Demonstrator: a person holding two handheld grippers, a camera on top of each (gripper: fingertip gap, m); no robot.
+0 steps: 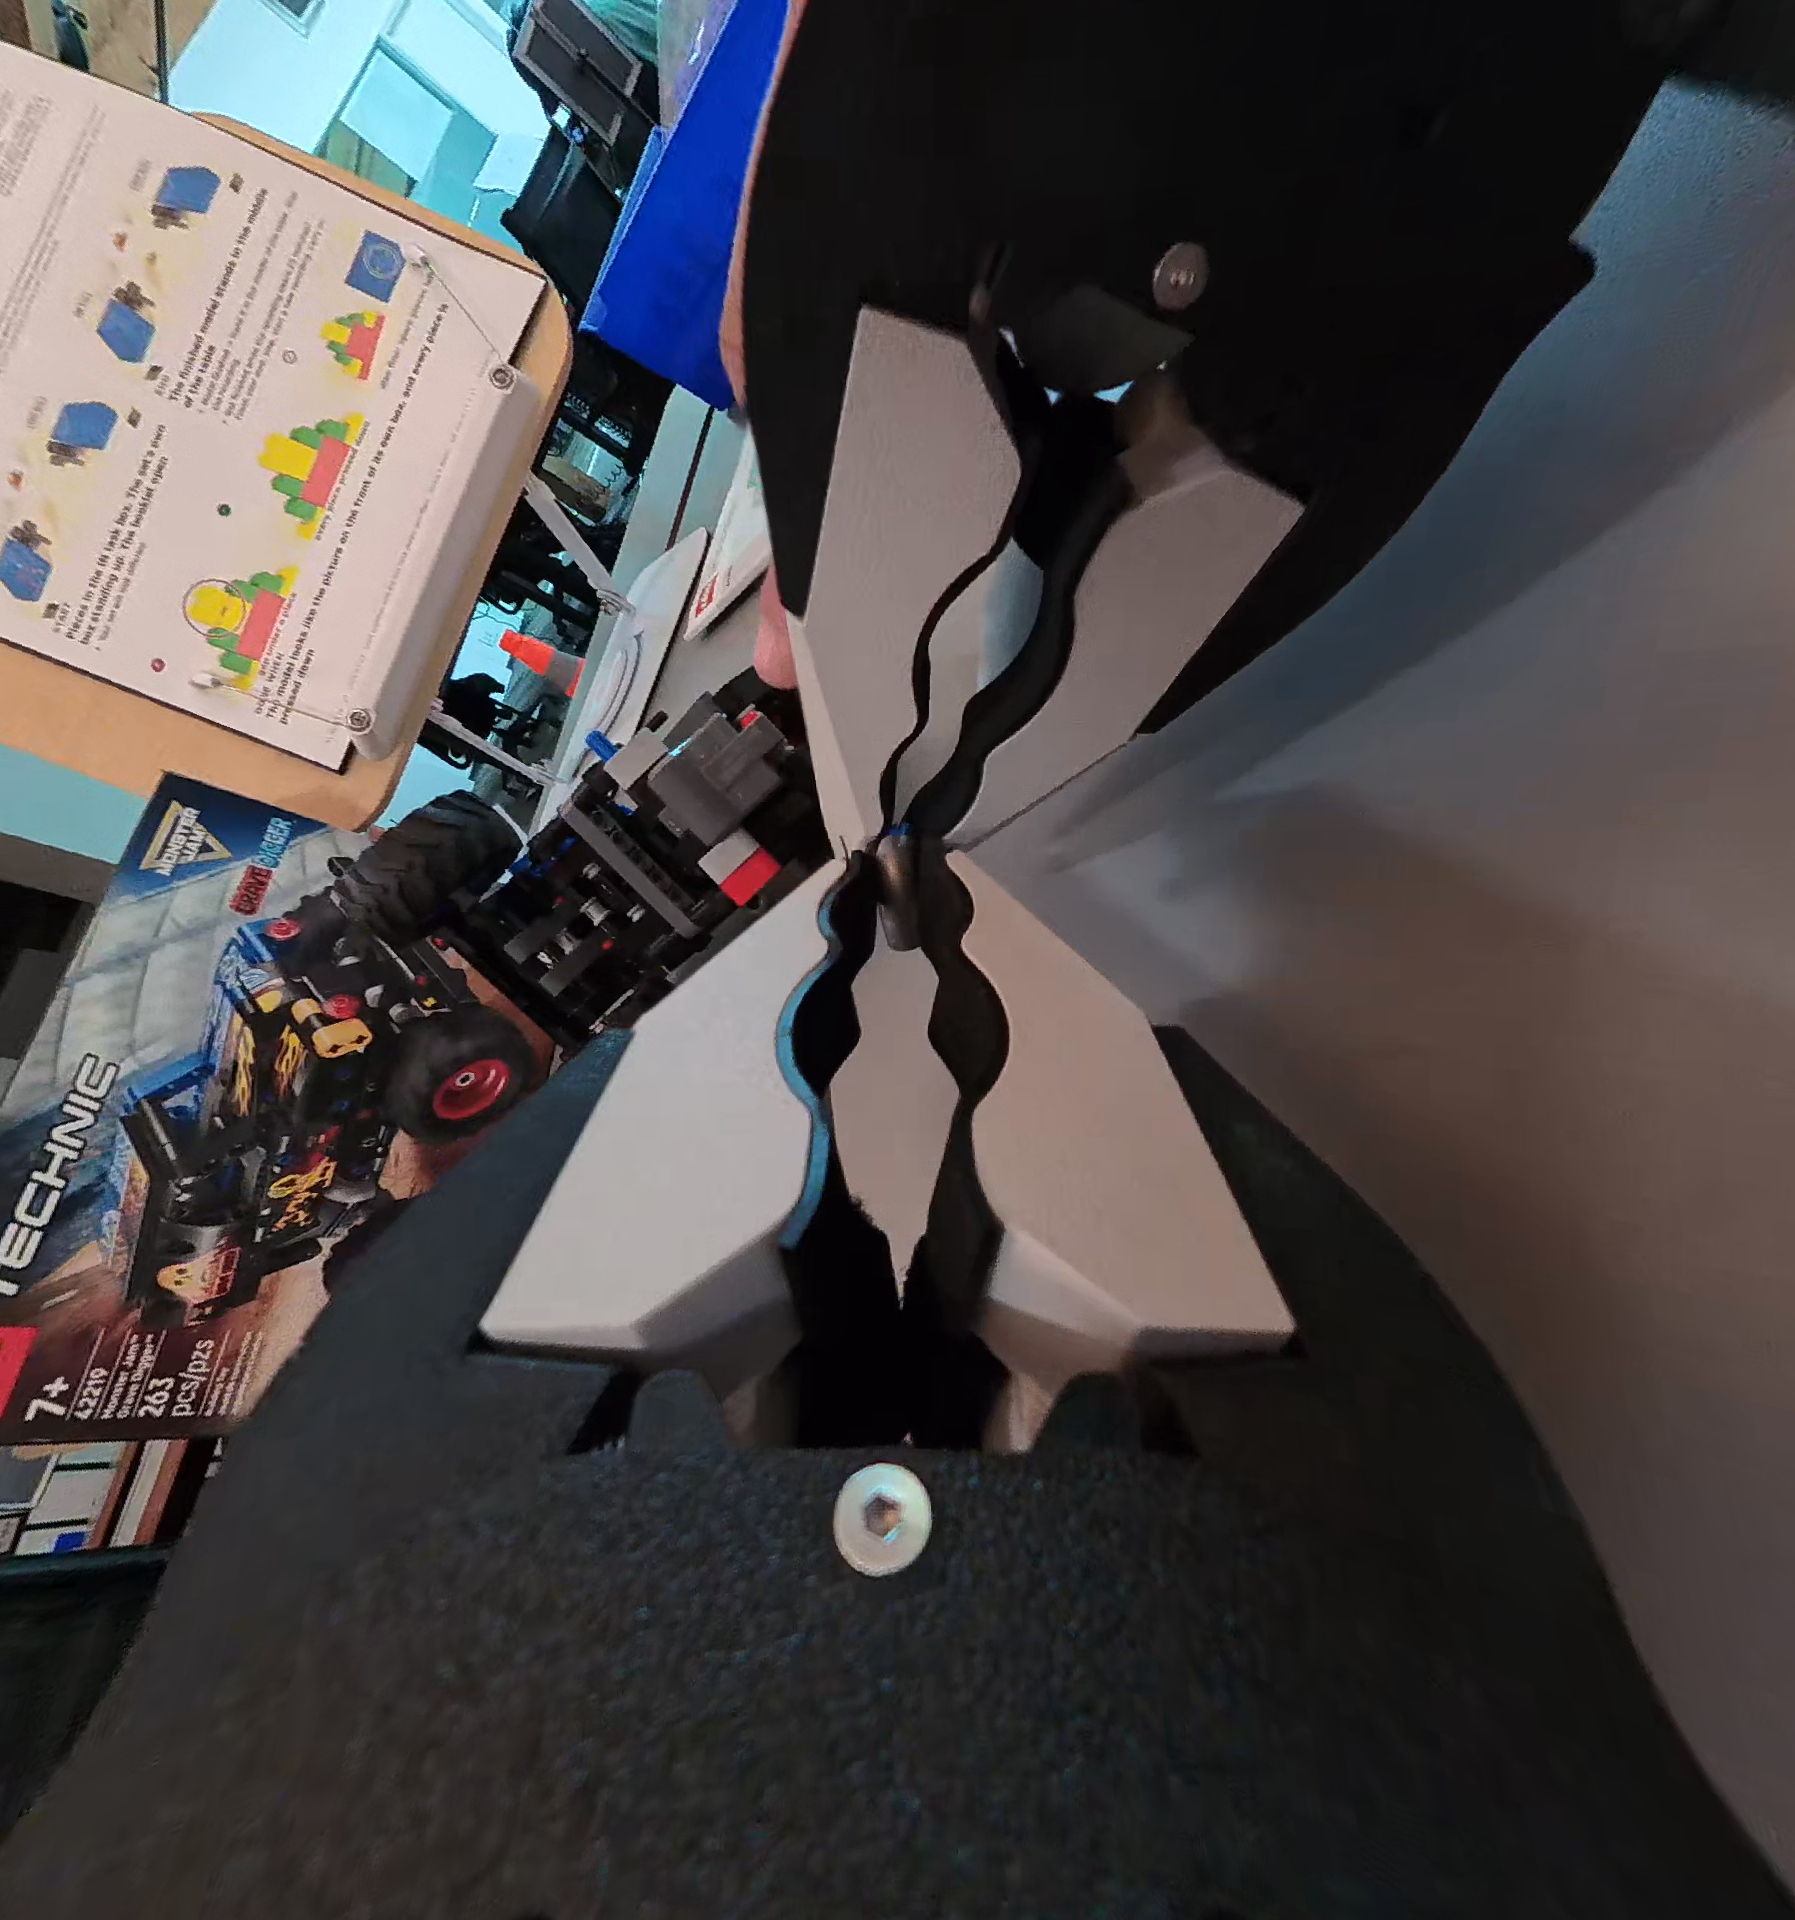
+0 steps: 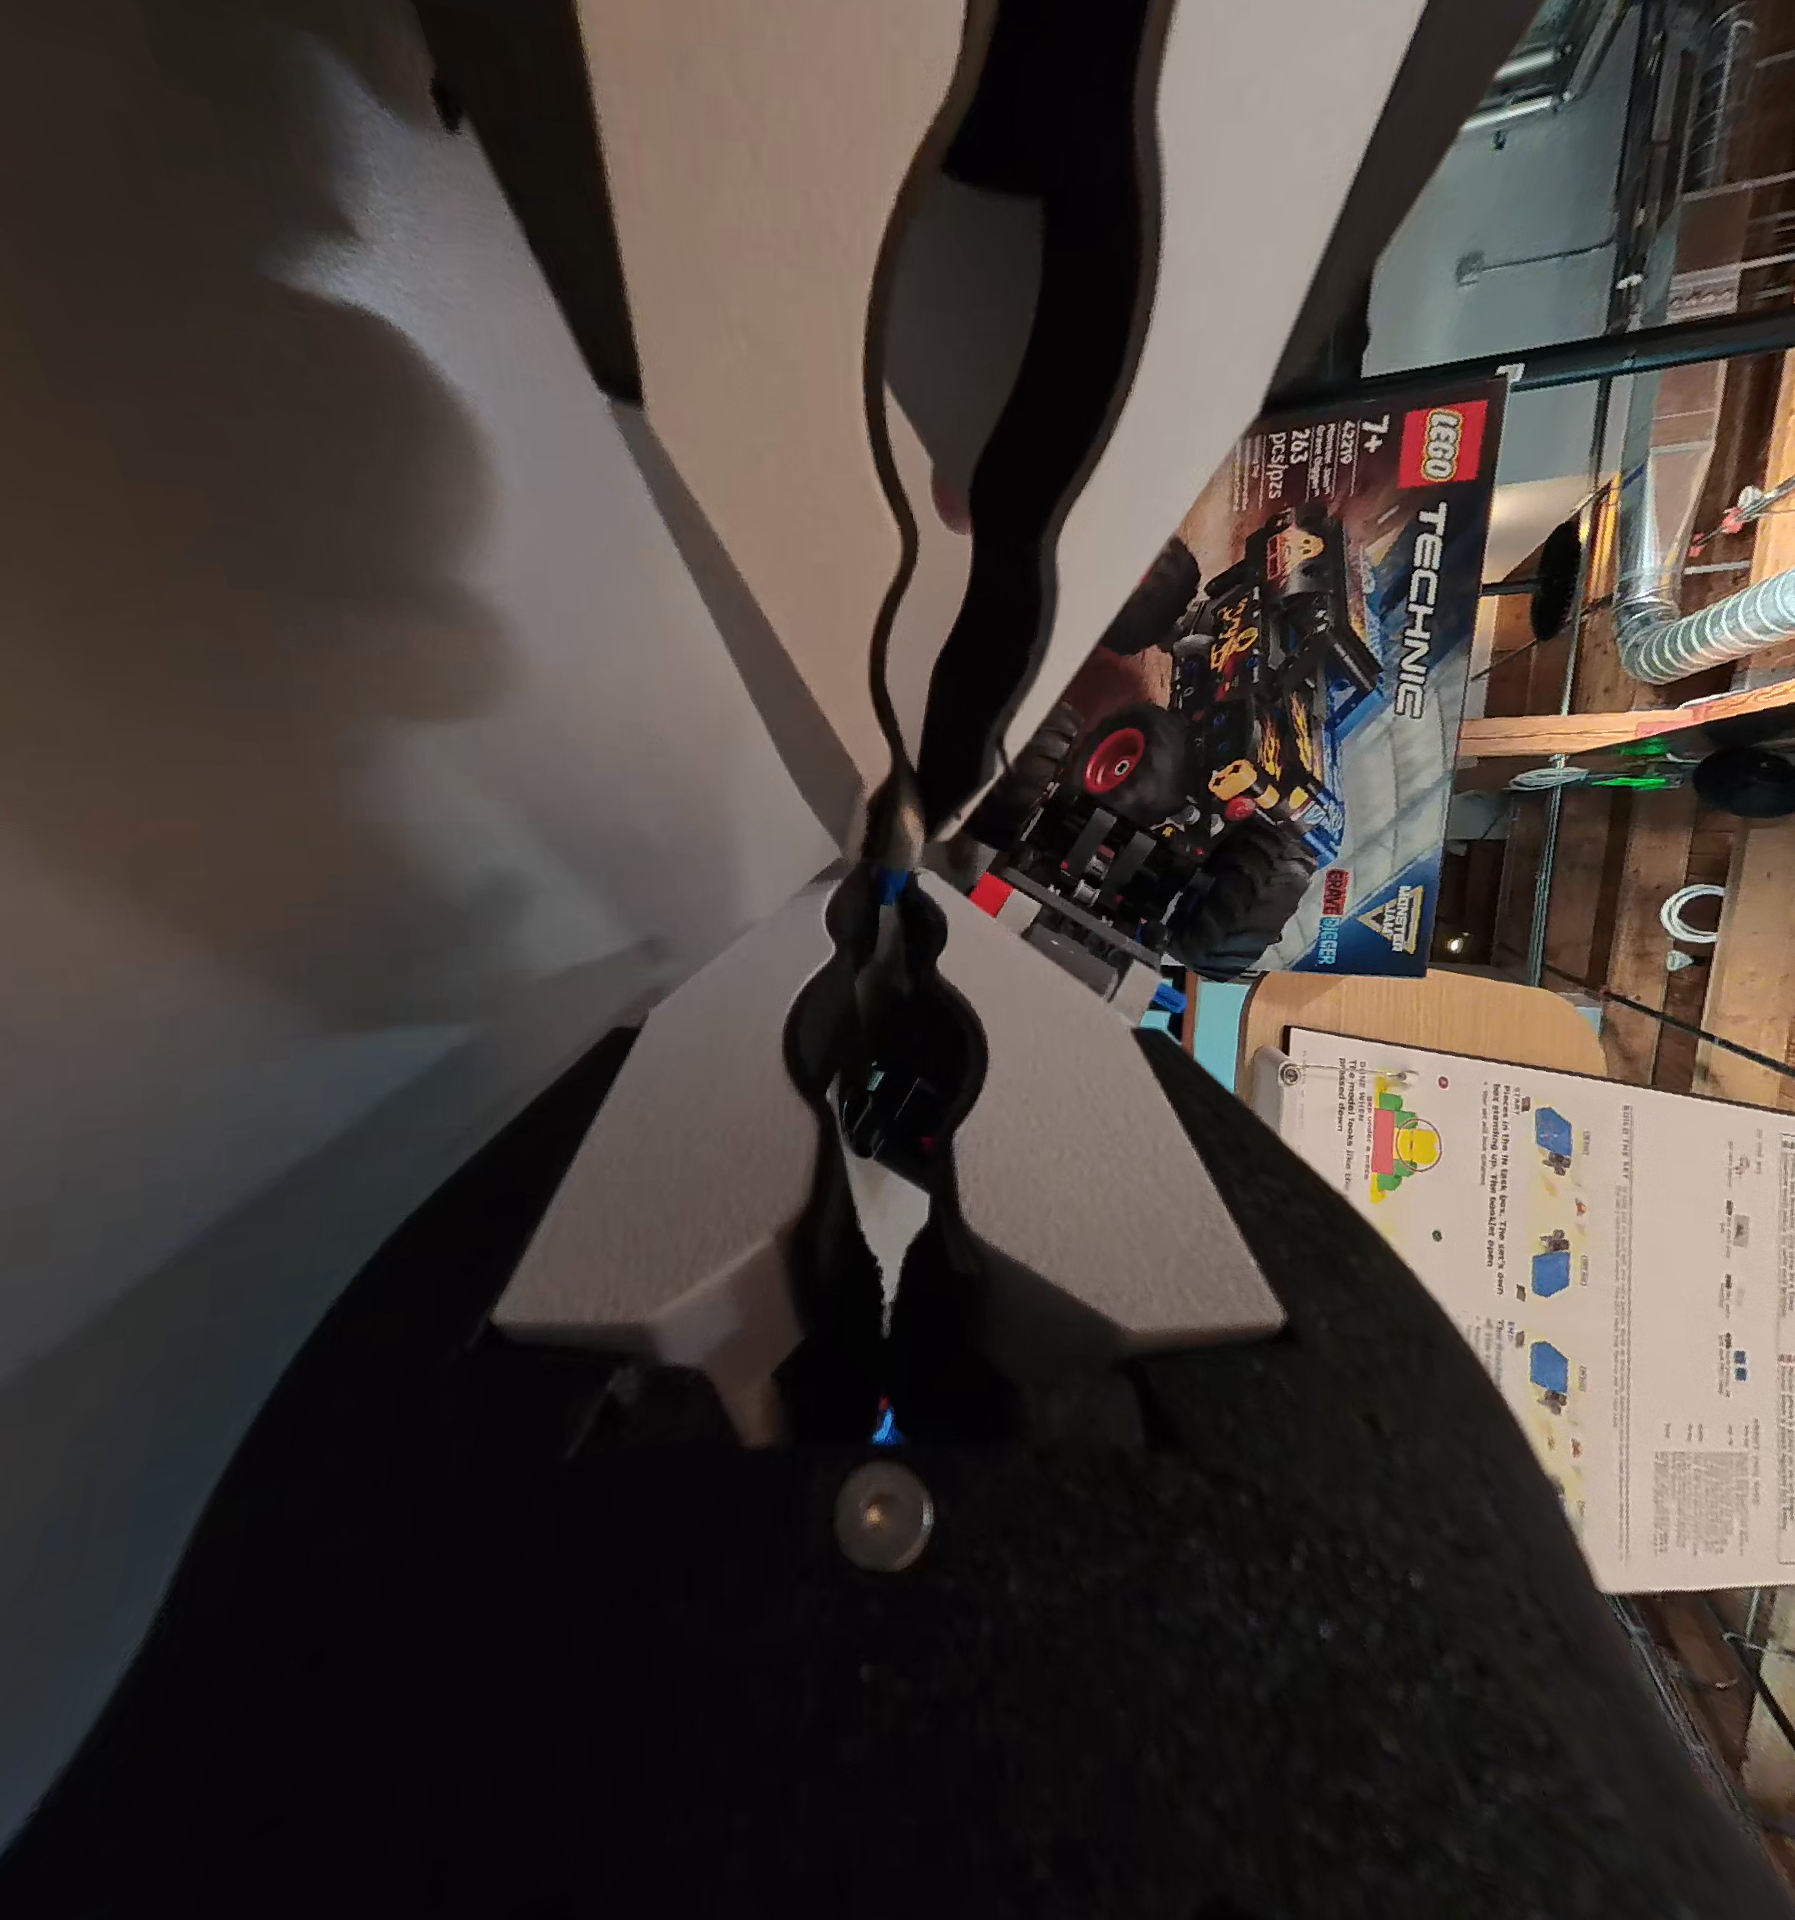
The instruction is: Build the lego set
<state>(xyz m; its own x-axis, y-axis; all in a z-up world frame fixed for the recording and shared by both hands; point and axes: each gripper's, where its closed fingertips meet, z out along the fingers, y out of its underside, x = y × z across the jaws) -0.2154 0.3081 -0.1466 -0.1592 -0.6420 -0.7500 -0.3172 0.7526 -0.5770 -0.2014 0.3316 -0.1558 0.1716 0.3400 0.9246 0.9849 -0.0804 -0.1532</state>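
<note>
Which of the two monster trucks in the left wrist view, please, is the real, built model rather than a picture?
The black brick-built truck behind the gripper tips is the real model. The other is only printed on the toy box beside it.

Glossy printed cardboard box (image 1: pixel 145 1122), matt paper sheet (image 1: pixel 197 395) on smooth wood board (image 1: pixel 550 343) — grainy black plastic claw (image 1: pixel 898 894)

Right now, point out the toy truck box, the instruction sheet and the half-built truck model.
toy truck box (image 1: pixel 197 1091), left wrist view, on its printed front.
instruction sheet (image 1: pixel 197 416), left wrist view, mid-page.
truck model (image 1: pixel 612 883), left wrist view, on its black frame.
</note>
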